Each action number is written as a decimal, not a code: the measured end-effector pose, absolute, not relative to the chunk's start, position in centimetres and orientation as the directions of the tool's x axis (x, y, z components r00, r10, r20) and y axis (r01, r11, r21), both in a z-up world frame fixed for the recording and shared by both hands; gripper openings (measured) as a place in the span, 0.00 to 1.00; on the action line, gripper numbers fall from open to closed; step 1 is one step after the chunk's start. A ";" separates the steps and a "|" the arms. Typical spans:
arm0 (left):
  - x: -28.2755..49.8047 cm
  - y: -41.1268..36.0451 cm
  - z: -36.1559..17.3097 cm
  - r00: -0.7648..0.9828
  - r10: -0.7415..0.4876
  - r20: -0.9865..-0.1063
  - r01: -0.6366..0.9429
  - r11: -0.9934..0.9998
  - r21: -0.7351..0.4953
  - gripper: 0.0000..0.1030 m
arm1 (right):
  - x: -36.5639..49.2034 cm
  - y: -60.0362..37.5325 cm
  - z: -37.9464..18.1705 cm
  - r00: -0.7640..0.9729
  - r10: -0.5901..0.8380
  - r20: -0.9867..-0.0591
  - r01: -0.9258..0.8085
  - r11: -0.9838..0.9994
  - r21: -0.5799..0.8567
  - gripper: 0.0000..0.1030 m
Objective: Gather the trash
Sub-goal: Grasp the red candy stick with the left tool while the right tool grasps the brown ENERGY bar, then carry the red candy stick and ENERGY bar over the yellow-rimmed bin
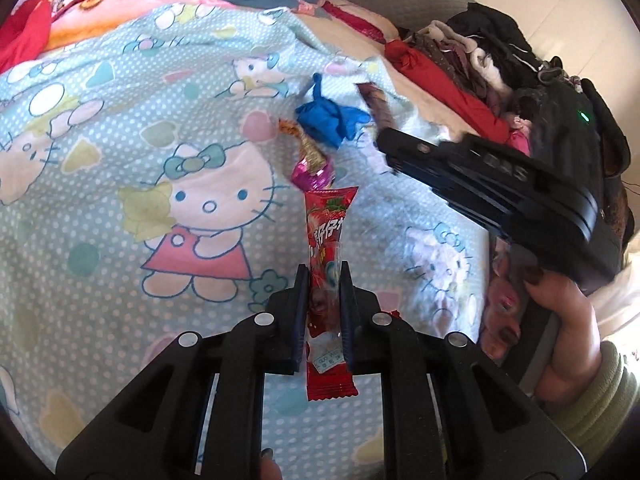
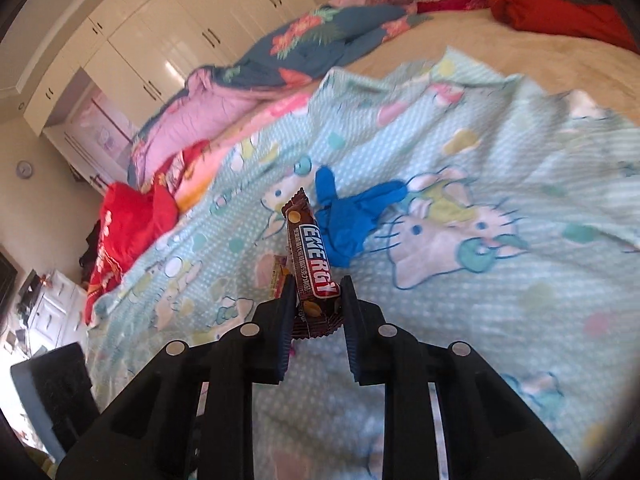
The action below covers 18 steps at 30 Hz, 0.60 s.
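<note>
My left gripper (image 1: 324,276) is shut on a red strawberry candy wrapper (image 1: 326,240) held above the Hello Kitty bedsheet (image 1: 140,128). My right gripper (image 2: 318,286) is shut on a brown ENERGY bar wrapper (image 2: 312,256); that wrapper also shows in the left wrist view (image 1: 376,106) at the tip of the right gripper's body (image 1: 500,184). A crumpled blue glove (image 1: 328,118) lies on the sheet, also in the right wrist view (image 2: 352,216). A pink and gold foil wrapper (image 1: 312,164) lies beside it. A small yellow-pink wrapper (image 2: 278,276) peeks out behind the left finger.
Piled clothes (image 1: 480,64) and a red garment (image 1: 440,80) lie at the bed's right side. A floral quilt (image 2: 280,48) and red clothing (image 2: 128,220) lie at the bed's far side. White wardrobes (image 2: 140,40) stand beyond.
</note>
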<state>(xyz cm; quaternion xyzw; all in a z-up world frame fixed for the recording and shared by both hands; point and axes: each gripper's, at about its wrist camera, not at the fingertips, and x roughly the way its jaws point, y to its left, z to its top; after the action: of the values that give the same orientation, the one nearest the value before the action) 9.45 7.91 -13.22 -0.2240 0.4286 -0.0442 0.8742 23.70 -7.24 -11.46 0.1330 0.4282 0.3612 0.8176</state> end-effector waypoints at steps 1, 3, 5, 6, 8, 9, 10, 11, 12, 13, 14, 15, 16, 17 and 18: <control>9.5 7.8 -13.0 0.633 -0.271 -0.726 -0.110 0.896 -0.430 0.09 | 23.3 -7.8 -11.0 0.387 0.700 -0.600 -0.478 0.709 0.519 0.21; 9.3 7.6 -12.4 0.644 -0.271 -0.715 -0.098 0.898 -0.429 0.09 | 22.4 -9.1 -10.2 0.417 0.689 -0.593 -0.481 0.721 0.498 0.21; 9.3 7.2 -11.9 0.654 -0.274 -0.705 -0.083 0.900 -0.427 0.09 | 21.4 -10.5 -9.5 0.451 0.672 -0.587 -0.476 0.737 0.479 0.21; 9.1 6.9 -11.6 0.660 -0.279 -0.698 -0.073 0.901 -0.429 0.09 | 21.1 -11.2 -9.3 0.464 0.664 -0.586 -0.469 0.746 0.473 0.21; 9.1 6.2 -11.0 0.669 -0.288 -0.685 -0.047 0.903 -0.426 0.09 | 20.3 -12.7 -8.8 0.498 0.642 -0.583 -0.454 0.766 0.456 0.21; 9.1 5.7 -10.6 0.672 -0.292 -0.681 -0.032 0.907 -0.421 0.09 | 19.9 -13.4 -8.5 0.511 0.635 -0.580 -0.449 0.772 0.450 0.21; 9.2 5.3 -10.4 0.674 -0.295 -0.677 -0.022 0.908 -0.418 0.09 | 19.6 -14.0 -8.3 0.523 0.629 -0.575 -0.446 0.777 0.443 0.21; 9.3 4.9 -10.0 0.676 -0.300 -0.673 -0.009 0.910 -0.414 0.09 | 19.2 -14.9 -8.0 0.538 0.619 -0.572 -0.440 0.785 0.436 0.21; 9.4 4.5 -9.7 0.679 -0.303 -0.669 0.003 0.912 -0.410 0.09 | 18.9 -15.5 -7.9 0.548 0.613 -0.569 -0.432 0.790 0.435 0.21; 9.4 4.1 -9.5 0.681 -0.305 -0.665 0.012 0.914 -0.407 0.09 | 18.6 -16.3 -7.8 0.555 0.610 -0.565 -0.424 0.792 0.439 0.21; 9.4 3.7 -9.1 0.684 -0.308 -0.661 0.022 0.915 -0.404 0.09 | 18.4 -17.1 -7.7 0.563 0.604 -0.564 -0.413 0.797 0.441 0.21; 9.4 3.4 -8.7 0.688 -0.312 -0.655 0.033 0.915 -0.402 0.09 | 18.2 -17.8 -7.6 0.572 0.596 -0.563 -0.403 0.802 0.441 0.21; 9.4 3.0 -8.4 0.691 -0.316 -0.650 0.044 0.916 -0.399 0.09 | 18.0 -18.3 -7.5 0.577 0.592 -0.562 -0.396 0.805 0.442 0.21; 9.5 2.6 -8.1 0.691 -0.319 -0.649 0.051 0.917 -0.397 0.09 | 17.7 -19.1 -7.5 0.587 0.585 -0.560 -0.385 0.810 0.443 0.21; 9.5 2.2 -7.8 0.692 -0.323 -0.646 0.061 0.917 -0.393 0.09 | 17.5 -19.6 -7.4 0.595 0.577 -0.559 -0.376 0.815 0.441 0.21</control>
<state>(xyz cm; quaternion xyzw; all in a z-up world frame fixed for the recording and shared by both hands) 9.53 2.17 -7.83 -0.1733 0.3778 -0.1063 0.9033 17.52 -19.63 -7.42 0.1398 0.3599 0.2701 0.8821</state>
